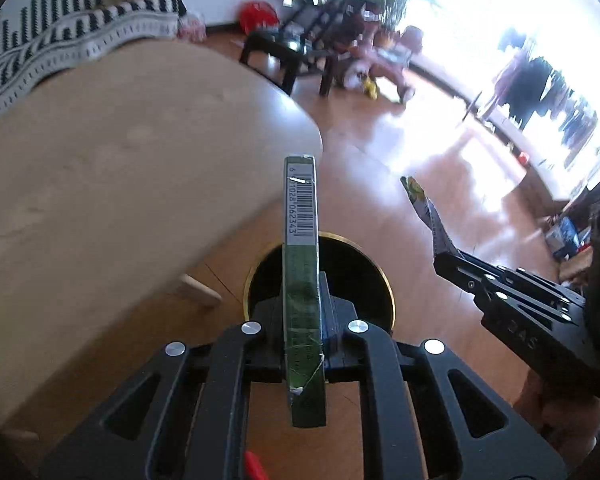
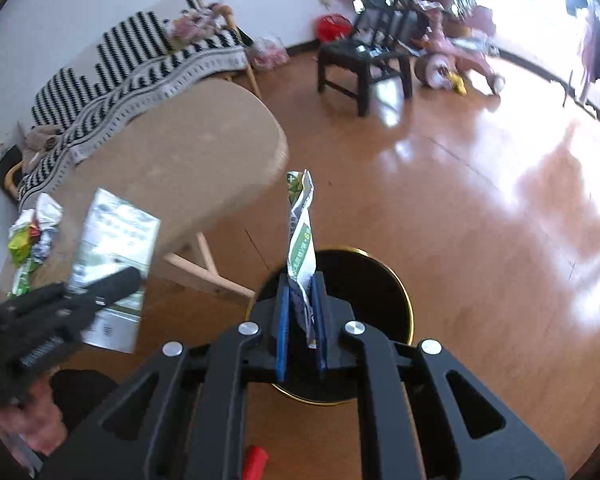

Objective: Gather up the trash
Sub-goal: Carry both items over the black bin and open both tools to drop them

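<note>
My left gripper is shut on a flat green carton with a barcode, held edge-up above the black round bin with a gold rim. The carton's broad face also shows in the right wrist view, with the left gripper on it. My right gripper is shut on a crumpled green-and-white wrapper, held upright over the same bin. The right gripper and its wrapper show at the right of the left wrist view.
A beige table stands left of the bin, with more crumpled wrappers at its near left and a striped blanket at its far end. A black stool and a pink toy tricycle stand on the wooden floor beyond.
</note>
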Action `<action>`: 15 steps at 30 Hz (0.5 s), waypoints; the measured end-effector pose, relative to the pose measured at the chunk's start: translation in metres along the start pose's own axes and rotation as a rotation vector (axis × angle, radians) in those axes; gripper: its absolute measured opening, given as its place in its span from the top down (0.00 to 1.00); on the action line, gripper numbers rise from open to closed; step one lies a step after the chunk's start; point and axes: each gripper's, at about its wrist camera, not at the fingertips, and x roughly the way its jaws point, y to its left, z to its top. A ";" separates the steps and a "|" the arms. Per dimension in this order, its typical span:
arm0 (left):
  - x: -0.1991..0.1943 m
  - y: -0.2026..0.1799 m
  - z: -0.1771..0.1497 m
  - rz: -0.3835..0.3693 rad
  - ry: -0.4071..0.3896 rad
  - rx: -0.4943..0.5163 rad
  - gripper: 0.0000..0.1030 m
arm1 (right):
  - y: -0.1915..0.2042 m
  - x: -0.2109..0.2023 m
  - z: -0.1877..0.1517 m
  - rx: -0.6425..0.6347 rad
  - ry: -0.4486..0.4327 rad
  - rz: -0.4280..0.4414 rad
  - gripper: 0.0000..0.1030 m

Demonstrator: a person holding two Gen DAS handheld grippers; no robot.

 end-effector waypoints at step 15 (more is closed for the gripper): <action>0.118 -0.005 -0.033 -0.005 0.190 0.078 0.90 | -0.039 0.106 -0.040 0.122 0.194 -0.021 0.89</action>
